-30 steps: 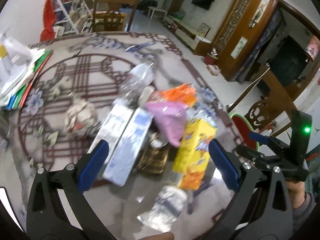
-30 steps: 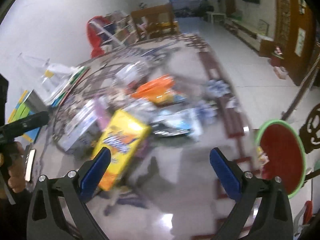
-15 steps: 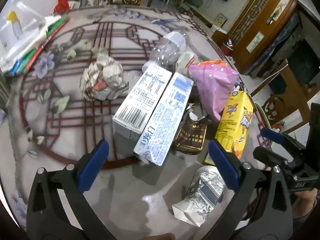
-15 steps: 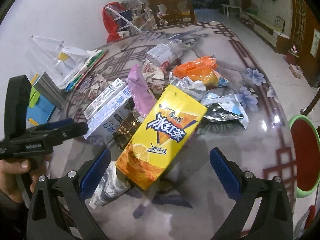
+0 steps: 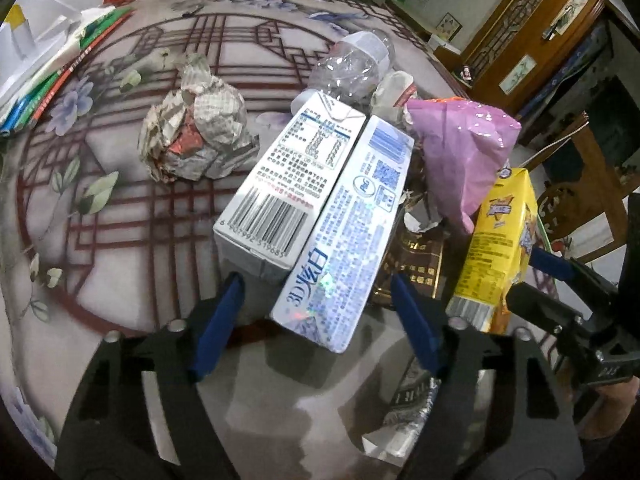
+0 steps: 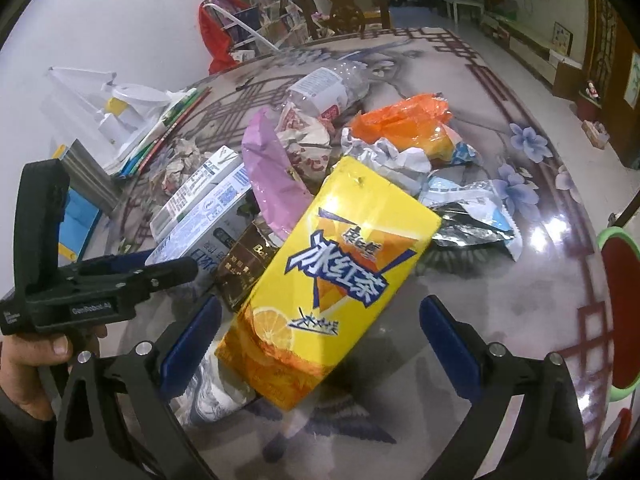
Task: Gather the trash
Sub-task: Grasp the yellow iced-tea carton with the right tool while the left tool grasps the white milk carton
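Observation:
A pile of trash lies on a patterned table. In the left wrist view, my left gripper [image 5: 316,312] is open, its blue fingers astride the near end of a silver toothpaste box [image 5: 348,232], beside a white milk carton [image 5: 292,188]. A crumpled newspaper ball [image 5: 196,128], a pink bag [image 5: 464,152] and a yellow tea carton [image 5: 500,248] lie around. In the right wrist view, my right gripper [image 6: 320,340] is open, its fingers either side of the near end of the yellow tea carton [image 6: 336,276].
A clear plastic bottle [image 6: 332,88], an orange bag [image 6: 404,124], silver wrappers [image 6: 468,208] and a brown packet [image 6: 248,264] lie in the pile. A crushed bottle [image 5: 404,412] lies near me. Books [image 5: 44,80] sit at the table's left. A green-rimmed red bin [image 6: 620,312] stands at right.
Both grippers have moved forward and down to the pile. The left gripper's jaws have narrowed around the toothpaste box's end. The right now flanks the tea carton.

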{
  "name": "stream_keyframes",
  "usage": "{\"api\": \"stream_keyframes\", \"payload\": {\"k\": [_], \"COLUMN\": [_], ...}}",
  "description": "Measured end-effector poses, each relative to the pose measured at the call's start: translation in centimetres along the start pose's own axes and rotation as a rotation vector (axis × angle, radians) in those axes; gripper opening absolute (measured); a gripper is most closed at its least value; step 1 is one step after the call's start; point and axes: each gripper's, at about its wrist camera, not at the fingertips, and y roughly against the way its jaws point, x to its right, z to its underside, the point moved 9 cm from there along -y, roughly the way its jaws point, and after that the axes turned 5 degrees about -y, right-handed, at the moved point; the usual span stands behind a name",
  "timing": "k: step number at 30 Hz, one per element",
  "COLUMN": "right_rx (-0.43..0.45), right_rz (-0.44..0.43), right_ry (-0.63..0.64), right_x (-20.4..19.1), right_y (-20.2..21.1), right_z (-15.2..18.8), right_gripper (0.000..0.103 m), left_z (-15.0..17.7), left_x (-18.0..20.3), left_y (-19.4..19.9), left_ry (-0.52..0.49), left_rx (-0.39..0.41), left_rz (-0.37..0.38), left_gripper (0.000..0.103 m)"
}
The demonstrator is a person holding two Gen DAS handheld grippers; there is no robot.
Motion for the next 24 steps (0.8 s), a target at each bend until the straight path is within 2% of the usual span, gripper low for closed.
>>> {"api": "stream_keyframes", "payload": {"k": [1,3,4,9,14,19,24], "right_rx": [-0.002,-0.003,-0.004,-0.010,-0.039,-0.044,-0.041], "right_rz": [0.000,0.003,0.004,0.004,-0.015,-0.032,-0.034], "right_ry": [0.001,0.008,0.014,0.012,-0.023,-0.050,-0.053], "right_x": [-0.1,-0.2,-0.3,-0.3,0.0,0.2,0.6], "right_y": [-0.1,-0.4,-0.5,-0.9,-1.6,-1.5,-0.6], "right_z": [0.0,-0.1,0.0,0.0,0.2,0.3,0.7], "right_gripper": [0.096,0.096,0.096,0.094,0.080,0.078,0.073], "left_z": [0.1,0.3,0.4,0.5,0.9,1.4,1.4], "left_x": [0.0,0.2,0.3,0.3,1.2,1.7,2.0], "left_y": [-0.2,-0.4,-0.4,-0.1,0.3,0.6,1.7], "left_ry": [0.003,-0.003,-0.008,-0.003,-0.024,-0.039,-0.051], "left_rx": [-0.007,-0.019,-0.020,-0.009,-0.003,-0.003,0.019], "left_rz": [0.008,0.013,0.015,0.026,0.029,0.031,0.028], "left_gripper": [0.061,0.048,0.045,0.042,0.039,0.036,0.035]}}
